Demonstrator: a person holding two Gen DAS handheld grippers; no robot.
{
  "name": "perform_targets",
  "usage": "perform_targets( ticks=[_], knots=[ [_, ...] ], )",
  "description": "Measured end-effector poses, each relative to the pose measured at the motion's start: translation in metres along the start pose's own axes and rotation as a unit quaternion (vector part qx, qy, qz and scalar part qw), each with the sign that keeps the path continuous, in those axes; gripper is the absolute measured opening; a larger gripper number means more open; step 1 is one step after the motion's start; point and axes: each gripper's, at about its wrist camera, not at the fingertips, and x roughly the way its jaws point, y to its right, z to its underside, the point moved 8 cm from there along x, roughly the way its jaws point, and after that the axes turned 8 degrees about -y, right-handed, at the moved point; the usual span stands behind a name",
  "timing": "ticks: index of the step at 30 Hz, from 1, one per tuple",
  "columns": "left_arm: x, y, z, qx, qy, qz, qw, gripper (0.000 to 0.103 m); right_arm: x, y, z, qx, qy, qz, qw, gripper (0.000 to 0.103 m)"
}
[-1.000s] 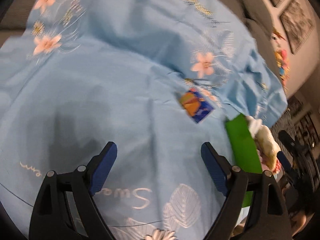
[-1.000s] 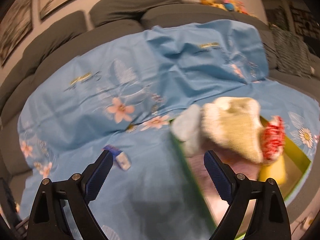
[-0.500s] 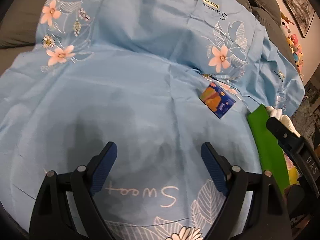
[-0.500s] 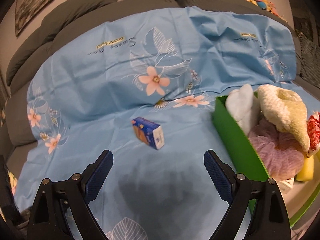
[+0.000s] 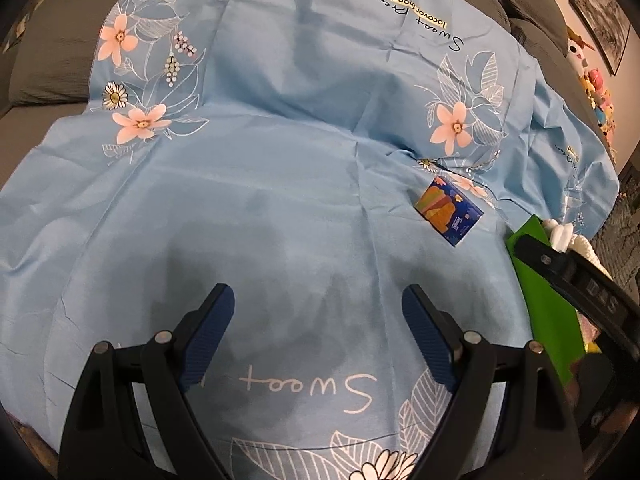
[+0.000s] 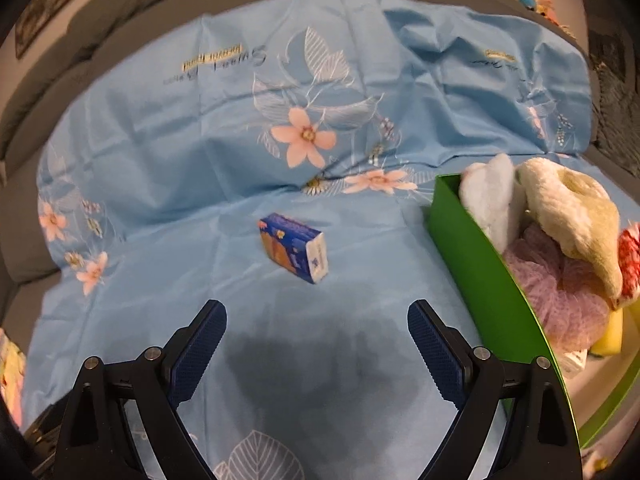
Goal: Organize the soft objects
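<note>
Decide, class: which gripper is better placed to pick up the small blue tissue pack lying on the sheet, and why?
Probably the right gripper. Its jaws are open and empty, and the tissue pack lies just ahead, nearly centred. From the left gripper, also open, the pack sits farther off to the side, toward the green box.

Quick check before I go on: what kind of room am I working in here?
Most likely a living room. A grey sofa with thick back cushions lies under the blue floral sheet, framed pictures hang on the wall, and plush toys sit along the sofa back.
</note>
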Motion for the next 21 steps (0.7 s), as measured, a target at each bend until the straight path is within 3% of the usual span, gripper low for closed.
perform_targets(
  ticks=[4,6,9,13,17,19,21],
  knots=[
    [0.002,-0.001,0.000,-0.008,-0.005,0.010,0.9999,0.085,0.019,-0.015,-0.020,-0.018,-0.051,0.005,0.999,0.093],
    [0.004,-0.002,0.001,-0.010,-0.008,0.005,0.9999,0.085,0.026,-0.019,-0.036,-0.015,-0.053,0.018,0.998,0.093],
    [0.010,-0.004,0.002,-0.008,-0.019,0.002,0.9998,0.085,0.041,-0.033,-0.059,-0.040,-0.034,-0.003,0.999,0.093],
    [0.012,-0.006,0.004,-0.011,-0.022,0.002,0.9997,0.085,0.079,-0.037,-0.060,-0.062,-0.046,0.028,0.997,0.093],
    [0.018,-0.006,0.007,-0.007,-0.035,-0.004,0.9994,0.085,0.113,-0.044,-0.051,-0.088,-0.082,0.022,0.992,0.092],
    [0.019,-0.007,0.007,-0.012,-0.035,-0.005,0.9993,0.085,0.118,-0.044,-0.049,-0.099,-0.083,0.026,0.991,0.087],
    [0.021,-0.008,0.007,-0.016,-0.034,-0.008,0.9993,0.085,0.120,-0.042,-0.049,-0.097,-0.081,0.027,0.992,0.062]
  ],
)
